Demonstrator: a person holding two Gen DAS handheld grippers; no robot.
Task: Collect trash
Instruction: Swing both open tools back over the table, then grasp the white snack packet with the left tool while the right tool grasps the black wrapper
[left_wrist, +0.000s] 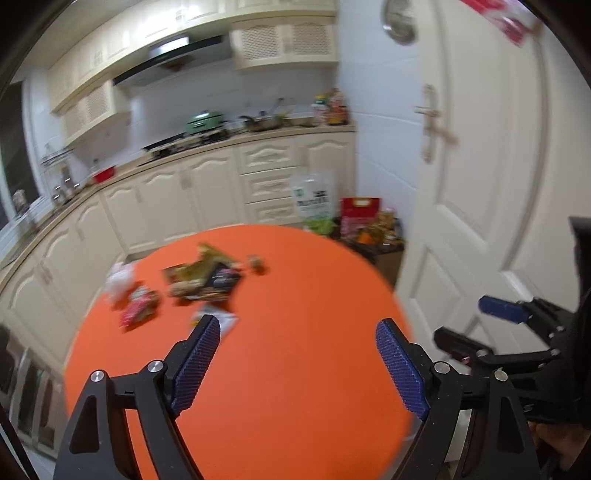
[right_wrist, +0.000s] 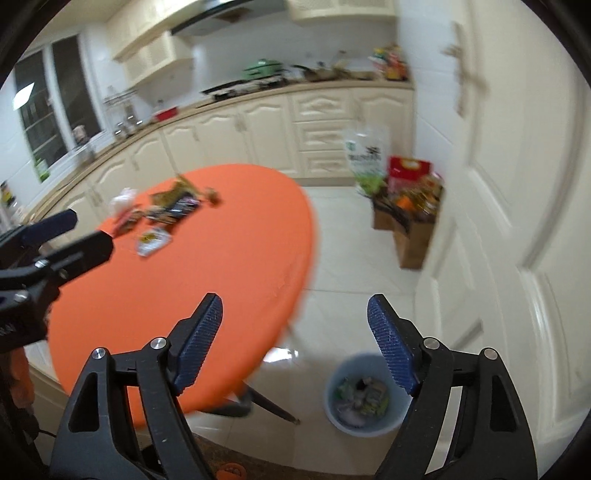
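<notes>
Round orange surface (left_wrist: 295, 369): bare over its near part. Trash bin (right_wrist: 334, 410), pale blue, on the floor right of the surface, holding wrappers. Left tool (left_wrist: 297, 360): fingers spread wide, holding nothing, above the near surface. Right tool (right_wrist: 295, 341): fingers spread wide, empty, above the surface's right edge and the bin. Trash (left_wrist: 201, 278): blurred wrappers and packets clustered on the far left of the surface, well apart from both tools.

Bare orange desk (left_wrist: 288, 332) lies open before my gripper (left_wrist: 297, 363); wrappers (left_wrist: 199, 277) crowd only its far side.
</notes>
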